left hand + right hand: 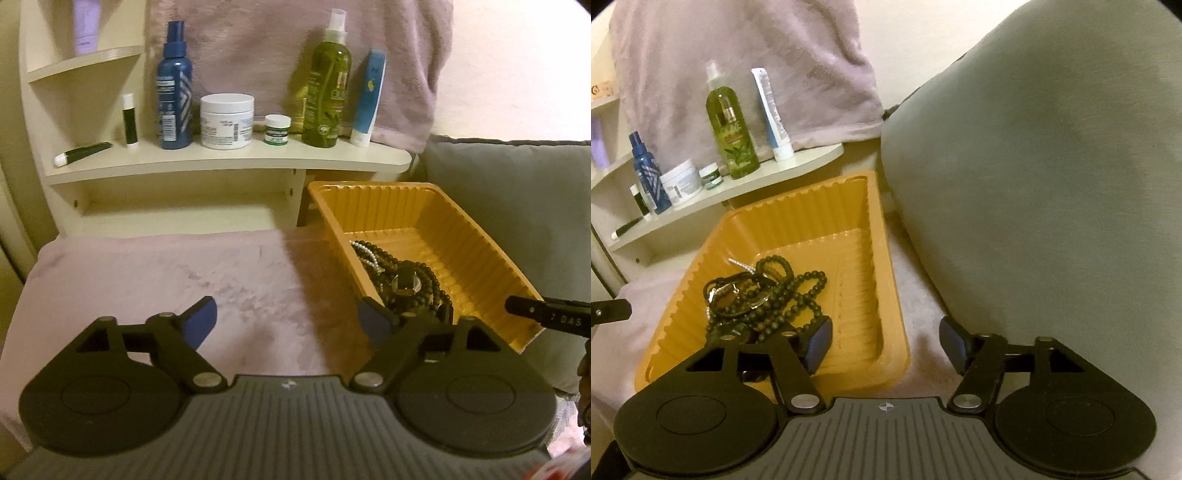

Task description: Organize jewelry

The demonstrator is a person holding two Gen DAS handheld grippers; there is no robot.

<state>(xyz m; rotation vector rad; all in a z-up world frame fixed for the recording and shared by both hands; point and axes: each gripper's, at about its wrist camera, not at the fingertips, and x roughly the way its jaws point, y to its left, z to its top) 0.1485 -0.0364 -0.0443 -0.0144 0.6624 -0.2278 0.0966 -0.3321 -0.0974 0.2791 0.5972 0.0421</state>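
An orange ribbed plastic tray (480, 236) sits on a pink fuzzy cloth (147, 277); it also shows in the right wrist view (849, 258). Inside lies a heap of dark bead necklaces (768, 295) with a small silver chain (740, 264); the heap shows in the left wrist view (402, 280) too. My left gripper (286, 319) is open and empty above the cloth, left of the tray. My right gripper (884, 341) is open and empty over the tray's near right corner, its left finger above the tray floor.
A cream shelf (229, 158) behind holds a blue spray bottle (174, 88), a white jar (227, 120), a small green jar (277, 129), a green bottle (327, 85) and a tube (369, 96). A grey cushion (1052, 184) rises right of the tray.
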